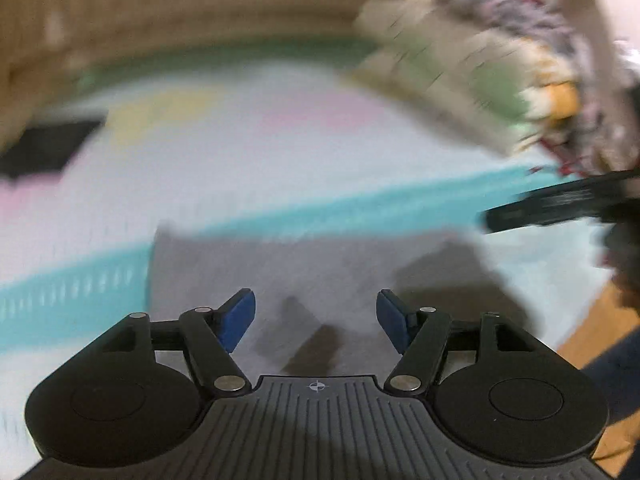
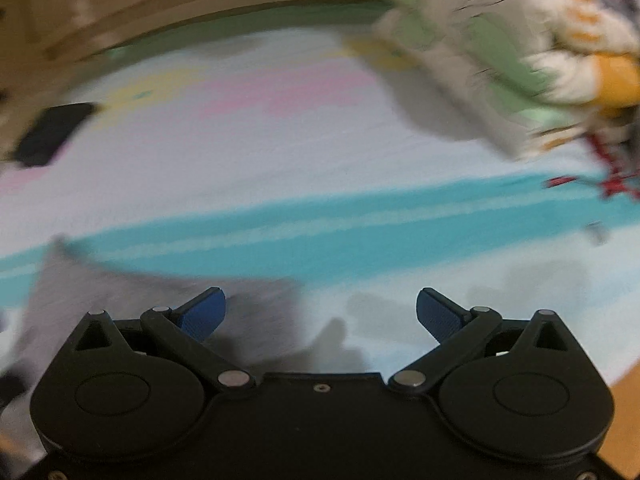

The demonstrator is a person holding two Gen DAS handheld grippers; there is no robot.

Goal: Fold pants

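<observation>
My left tongs point(image 1: 316, 316) are spread wide with nothing between the blue pads, and they hover just above the grey pants point(image 1: 304, 268). My right tongs point(image 2: 320, 312) are spread wide too and empty, with the pants point(image 2: 132, 304) under their left pad and running off toward my left.

The pants lie near the front edge of the bed point(image 1: 248, 152), on the striped sheet, just my side of the turquoise band point(image 1: 360, 204) and partly over it. Both views are smeared by motion, so I may be misreading the outline, but the cloth looks like a flat, already doubled rectangle whose long axis runs side to side along the front edge, roughly parallel to the band. I cannot tell which end is the waist.

What worries me most is the sheet. If I close down on the pants with the pads pressed into the bed, I could pinch the sheet along with the cloth and drag it up. I could also catch only the top layer, so the fold opens as I lift. With my right tongs half off the cloth, the two grips could land unevenly and skew the fold. The heap of laundry point(image 1: 480, 56) at the far right corner is near enough to snag a wide swing, and the dark flat object point(image 1: 48, 148) sits at the far left.
</observation>
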